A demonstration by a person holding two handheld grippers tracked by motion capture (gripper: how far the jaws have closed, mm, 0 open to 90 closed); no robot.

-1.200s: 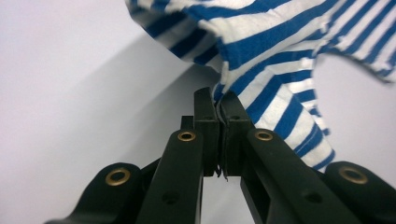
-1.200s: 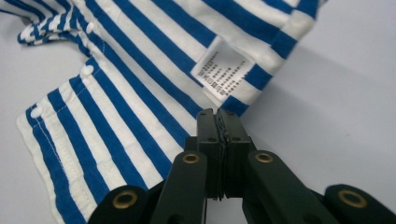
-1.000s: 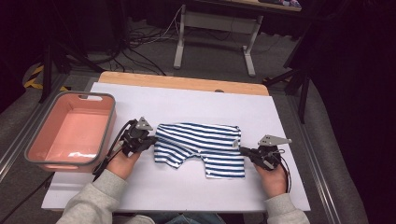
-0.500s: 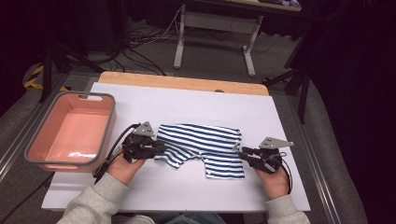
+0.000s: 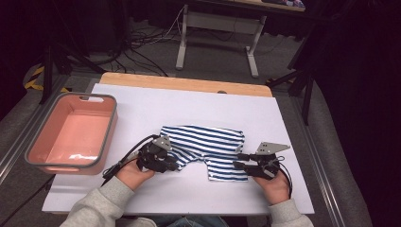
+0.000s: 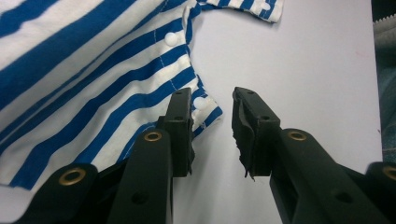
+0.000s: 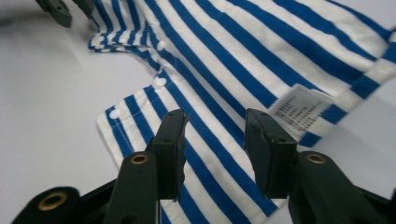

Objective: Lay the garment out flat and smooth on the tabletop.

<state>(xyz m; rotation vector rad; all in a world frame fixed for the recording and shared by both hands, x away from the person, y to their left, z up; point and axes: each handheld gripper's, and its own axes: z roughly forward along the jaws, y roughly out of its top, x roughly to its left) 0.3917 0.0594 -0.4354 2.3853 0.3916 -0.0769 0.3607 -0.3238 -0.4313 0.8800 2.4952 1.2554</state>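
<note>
High view: striped baby shorts (image 5: 208, 150) lie flat at mid-counter (image 5: 189, 109), pink bin (image 5: 71, 135) to the left. Left tongs (image 5: 174, 165) at one leg hem, right tongs (image 5: 239, 160) at the other.

Left gripper view: jaws have just been opening, now apart, hem corner with snap buttons (image 6: 201, 103) beside them, unclamped.

Right gripper view: jaws have just been opening, apart over the cloth near the care label (image 7: 299, 112). Judged light, limp and unbreakable; grip at hems or waistband.

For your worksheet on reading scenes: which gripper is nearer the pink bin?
Left. The left gripper sits at the striped garment's near-left edge, close beside the bin; the right gripper is across the garment, farther away.
</note>
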